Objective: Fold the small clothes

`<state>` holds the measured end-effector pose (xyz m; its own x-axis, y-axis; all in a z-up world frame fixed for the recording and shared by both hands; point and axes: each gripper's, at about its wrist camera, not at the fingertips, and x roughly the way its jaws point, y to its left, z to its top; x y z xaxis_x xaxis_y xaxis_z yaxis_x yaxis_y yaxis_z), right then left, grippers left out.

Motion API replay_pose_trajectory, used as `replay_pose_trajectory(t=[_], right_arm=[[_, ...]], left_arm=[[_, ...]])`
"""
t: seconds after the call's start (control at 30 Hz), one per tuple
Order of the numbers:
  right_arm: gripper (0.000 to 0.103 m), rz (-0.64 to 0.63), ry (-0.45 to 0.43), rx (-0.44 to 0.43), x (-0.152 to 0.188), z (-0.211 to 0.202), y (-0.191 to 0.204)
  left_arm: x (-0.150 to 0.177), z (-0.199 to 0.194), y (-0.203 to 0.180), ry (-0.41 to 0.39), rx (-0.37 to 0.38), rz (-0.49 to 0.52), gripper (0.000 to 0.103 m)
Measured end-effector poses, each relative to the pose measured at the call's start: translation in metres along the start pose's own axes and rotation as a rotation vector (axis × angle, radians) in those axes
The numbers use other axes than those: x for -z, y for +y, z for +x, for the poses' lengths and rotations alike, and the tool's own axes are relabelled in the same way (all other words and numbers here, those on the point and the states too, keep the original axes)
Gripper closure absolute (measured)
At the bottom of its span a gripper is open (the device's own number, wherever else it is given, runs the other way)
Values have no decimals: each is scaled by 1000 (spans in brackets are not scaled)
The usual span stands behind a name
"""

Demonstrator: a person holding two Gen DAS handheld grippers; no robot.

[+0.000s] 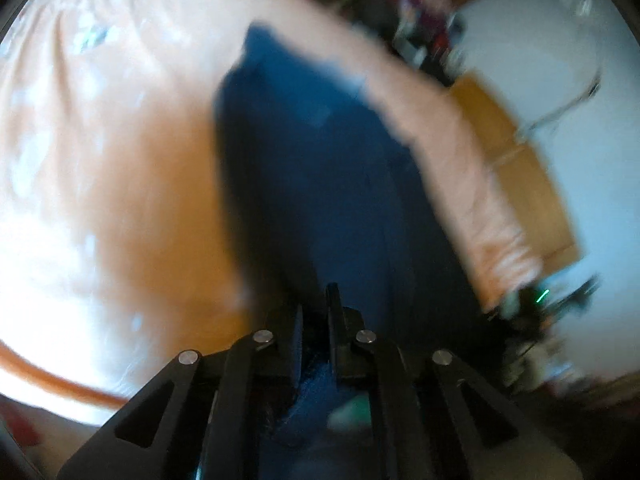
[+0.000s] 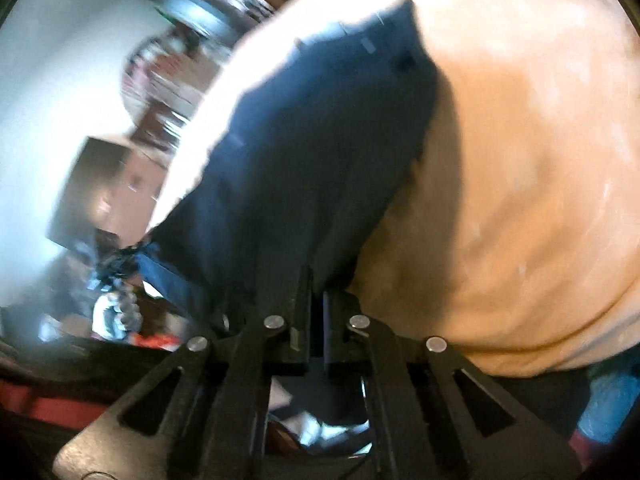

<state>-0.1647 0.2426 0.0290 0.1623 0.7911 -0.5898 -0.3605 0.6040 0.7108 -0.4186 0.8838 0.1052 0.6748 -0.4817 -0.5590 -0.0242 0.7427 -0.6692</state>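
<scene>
Fingers (image 1: 334,308) of two grippers pinching one navy garment (image 1: 320,152) — peach bedspread (image 1: 120,160) beneath

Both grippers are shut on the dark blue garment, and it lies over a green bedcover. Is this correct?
Not quite. The left gripper and the right gripper are each shut on the dark blue garment, but the bedcover under it is peach-orange, not green. Both wrist views show this.

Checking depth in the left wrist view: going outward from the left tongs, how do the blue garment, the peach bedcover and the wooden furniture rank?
1. Blue garment, clamped in the left tongs.
2. Peach bedcover, under it, spreading left.
3. Wooden furniture, beyond the bed edge, right.
</scene>
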Motion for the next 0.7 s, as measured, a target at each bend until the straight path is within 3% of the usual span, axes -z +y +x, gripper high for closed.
replay_pose_trajectory(t=[0.17,0.23,0.3,0.4,0.47,0.53,0.57,0.6,0.63,0.67,0.7], right_arm=[[100,10,-124,-146,-72,-30,12],[101,9,-149,-177,-113,-28,11],[103,4,-173,-184,-160,-18,9],[103,95,-163,-159,-222,13,-20],[102,134,-114,-130,-240,34,-41],[99,85,-61,-67,-239,48,-44],[91,66,-42,-69,-234,51,-45],[72,46,-21,-62,-225,54,-46],[60,32,-6,-61,-214,55,-49],[43,24,9,-36,-202,56,-52],[42,28,30,-20,-186,57,-57]], left_arm=[[-87,-38,-28,-233,190,-10,103],[-123,-41,-34,-287,198,1,103],[-161,-24,-37,-297,111,37,103],[-195,20,-24,-226,23,24,103],[-202,47,-15,-140,-24,2,103],[-194,64,-9,-53,-80,22,101],[-183,68,-3,3,-94,33,89],[-175,69,0,31,-96,38,81],[-163,65,8,55,-115,45,66],[-148,60,16,75,-142,52,60],[-132,54,27,96,-153,35,60]])
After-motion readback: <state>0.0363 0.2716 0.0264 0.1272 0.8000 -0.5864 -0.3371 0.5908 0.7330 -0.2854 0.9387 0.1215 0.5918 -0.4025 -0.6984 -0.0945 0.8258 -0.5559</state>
